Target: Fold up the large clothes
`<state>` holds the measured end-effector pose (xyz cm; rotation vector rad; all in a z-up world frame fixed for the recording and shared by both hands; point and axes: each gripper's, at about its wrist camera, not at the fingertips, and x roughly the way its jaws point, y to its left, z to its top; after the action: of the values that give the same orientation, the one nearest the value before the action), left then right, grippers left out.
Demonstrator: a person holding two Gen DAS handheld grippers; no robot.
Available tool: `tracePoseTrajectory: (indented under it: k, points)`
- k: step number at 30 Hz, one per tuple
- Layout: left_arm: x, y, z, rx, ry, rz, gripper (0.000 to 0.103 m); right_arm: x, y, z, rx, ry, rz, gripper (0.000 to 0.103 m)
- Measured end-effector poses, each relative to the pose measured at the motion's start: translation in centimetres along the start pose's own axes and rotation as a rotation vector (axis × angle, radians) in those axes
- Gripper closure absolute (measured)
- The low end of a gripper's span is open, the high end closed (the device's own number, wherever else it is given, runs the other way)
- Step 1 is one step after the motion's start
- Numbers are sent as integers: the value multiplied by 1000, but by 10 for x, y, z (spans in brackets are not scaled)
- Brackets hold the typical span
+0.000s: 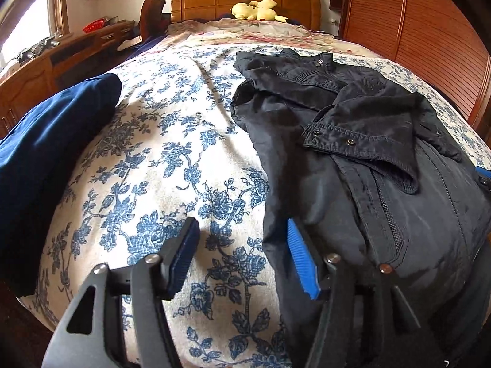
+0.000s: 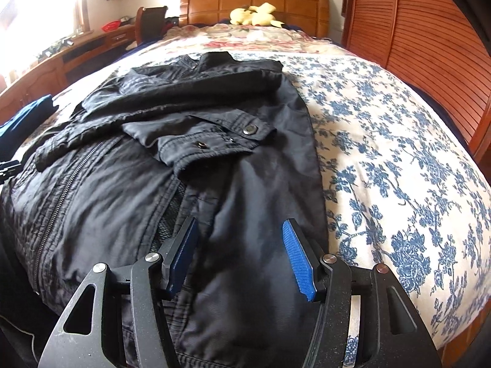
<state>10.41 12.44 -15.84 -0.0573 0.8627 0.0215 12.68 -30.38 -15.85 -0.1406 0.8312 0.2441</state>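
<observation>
- The left gripper (image 1: 242, 254) is at 6 o'clock in its own view, fingers spread wide and holding nothing; its right blue pad (image 1: 302, 257) is over the jacket's left edge, the other pad over the bedspread.
- The right gripper (image 2: 241, 256) is also at 6 o'clock in its view, fingers wide apart and empty, above the lower part of the jacket.
- The black jacket (image 1: 353, 159) lies on the bed, from 5 o'clock up to 1 o'clock in the left view, with both sleeves folded across the chest and a cuff (image 2: 214, 141) with snap buttons on top.
- The bedspread (image 1: 172, 153) with blue flowers is under the jacket.
- A dark blue cloth (image 1: 52, 141) lies at 9 o'clock, well apart from the jacket.
- A yellow plush toy (image 1: 257, 10) sits at 12 o'clock, against the wooden headboard (image 1: 208, 0).
</observation>
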Motion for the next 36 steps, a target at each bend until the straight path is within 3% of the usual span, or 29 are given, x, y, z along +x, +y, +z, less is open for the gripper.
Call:
tracePoseTrajectory:
  k: [6,18,24,30,36]
  points:
    - [3,1,0,-1,-4,7,44,9,-8,-2,32,33,12,37]
    - [-1,2,-1,-11,-15,-2,44,15,-8,-2,28,65,28,34]
    - [-19,4,-6,-27,-24,-62,45,7,-9,5,22,89,30,34]
    - [-40,0,-14,-3,-36,-107,59,-10,-22,1,20,95,4,36]
    - [-42,-5,-24,21,-9,-119,62,-15,-41,-11,54,129,-23,39]
